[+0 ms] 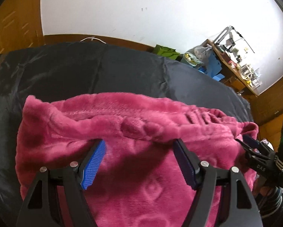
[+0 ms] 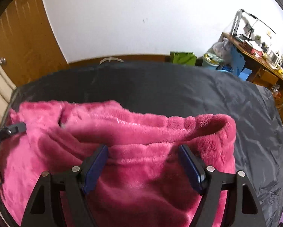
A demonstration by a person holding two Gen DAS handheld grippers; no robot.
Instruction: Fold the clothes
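A thick magenta fleece garment (image 1: 145, 185) lies on a dark sheet (image 1: 103, 71), with a raised fold running across it. My left gripper (image 1: 139, 141) points steeply down with jaws wide apart; its fingertips are tucked under that fold, and the blue pads (image 1: 93, 164) are not pressing fabric. My right gripper (image 2: 143, 147) stands the same way over the garment (image 2: 141, 187), its tips at the fold's edge. Each gripper shows in the other's view: the right one (image 1: 249, 141) at the garment's right end, the left one (image 2: 15, 127) at its left end.
The dark sheet (image 2: 179, 89) covers a bed that extends beyond the garment. Behind it are a white wall, a green bag (image 2: 183, 57), blue boxes (image 2: 237, 64) and a cluttered wooden desk (image 2: 264, 60). A wooden door (image 2: 18, 43) stands at the left.
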